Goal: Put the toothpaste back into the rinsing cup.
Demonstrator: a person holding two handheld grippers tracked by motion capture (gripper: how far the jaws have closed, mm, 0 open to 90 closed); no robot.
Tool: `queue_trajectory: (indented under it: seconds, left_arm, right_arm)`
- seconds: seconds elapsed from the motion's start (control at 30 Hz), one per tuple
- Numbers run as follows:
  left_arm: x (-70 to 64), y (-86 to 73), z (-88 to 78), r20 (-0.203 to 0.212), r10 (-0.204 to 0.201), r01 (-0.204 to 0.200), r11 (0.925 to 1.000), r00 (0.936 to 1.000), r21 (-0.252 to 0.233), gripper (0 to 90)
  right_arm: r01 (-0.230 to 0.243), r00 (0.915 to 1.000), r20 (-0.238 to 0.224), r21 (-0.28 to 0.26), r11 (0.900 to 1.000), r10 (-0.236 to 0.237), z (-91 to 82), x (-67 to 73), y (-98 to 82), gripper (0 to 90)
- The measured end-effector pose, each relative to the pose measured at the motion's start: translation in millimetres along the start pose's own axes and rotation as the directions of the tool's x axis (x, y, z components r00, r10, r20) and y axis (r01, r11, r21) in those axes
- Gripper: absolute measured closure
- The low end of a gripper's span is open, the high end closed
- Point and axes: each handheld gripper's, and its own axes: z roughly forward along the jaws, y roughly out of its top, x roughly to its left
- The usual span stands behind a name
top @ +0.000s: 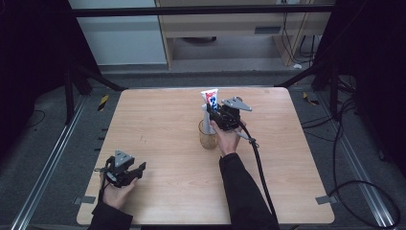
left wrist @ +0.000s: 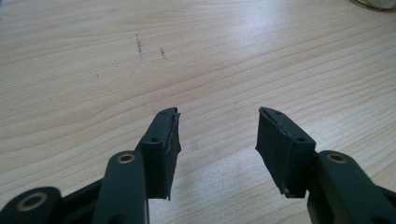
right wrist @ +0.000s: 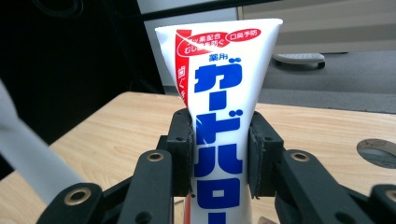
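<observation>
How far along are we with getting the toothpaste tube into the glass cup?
Done: the right gripper has its pads against the toothpaste tube, held upright over the glass cup, where a white item already stands. In hand: lowering the tube; whether it has bottomed out is unclear. Left: release and withdraw. The left gripper rests open on the table.

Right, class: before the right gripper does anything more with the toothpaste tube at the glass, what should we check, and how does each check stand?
1. Right gripper pads against the toothpaste tube: ok, tube sits between both.
2. Tube upright: ok.
3. Tube's lower end inside the glass: cannot tell, the gripper hides it.
4. Glass standing upright on the table: ok.
5. Left gripper open with nothing between its jaws, well away from the glass: ok.
</observation>
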Motion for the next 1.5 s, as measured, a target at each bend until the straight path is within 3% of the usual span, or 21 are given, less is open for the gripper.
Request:
queue_trajectory:
  seconds: [0.5,0.77,1.0,1.3,1.5]
  left_arm:
    - [-0.4,-0.1,0.6,0.001,0.001,-0.001,1.0,1.0,0.003,47.9]
    - [-0.5,-0.1,0.5,0.001,0.002,-0.002,1.0,1.0,0.003,47.9]
    - [-0.5,-0.1,0.6,0.0,0.0,0.0,1.0,1.0,0.002,47.9]
    - [-0.6,0.0,0.4,-0.001,0.002,-0.002,1.0,1.0,0.003,47.9]
    - [-1.1,0.0,0.5,0.0,0.003,-0.003,1.0,1.0,0.004,47.9]
  right_arm:
    - [0.049,0.9988,-0.013,0.075,0.996,-0.048,-8.5,-0.6,-2.0,64.5]
    - [0.073,0.9972,-0.028,0.138,0.988,-0.07,-11.9,-0.5,-5.0,62.9]
    - [0.12,0.9926,-0.041,0.182,0.976,-0.114,-14.0,-0.8,-7.6,61.6]
    - [0.156,0.9877,-0.054,0.277,0.948,-0.146,-13.8,-2.9,-13.9,57.3]
    - [0.192,0.9814,-0.06,0.283,0.94,-0.182,-17.9,-1.0,-15.6,54.0]
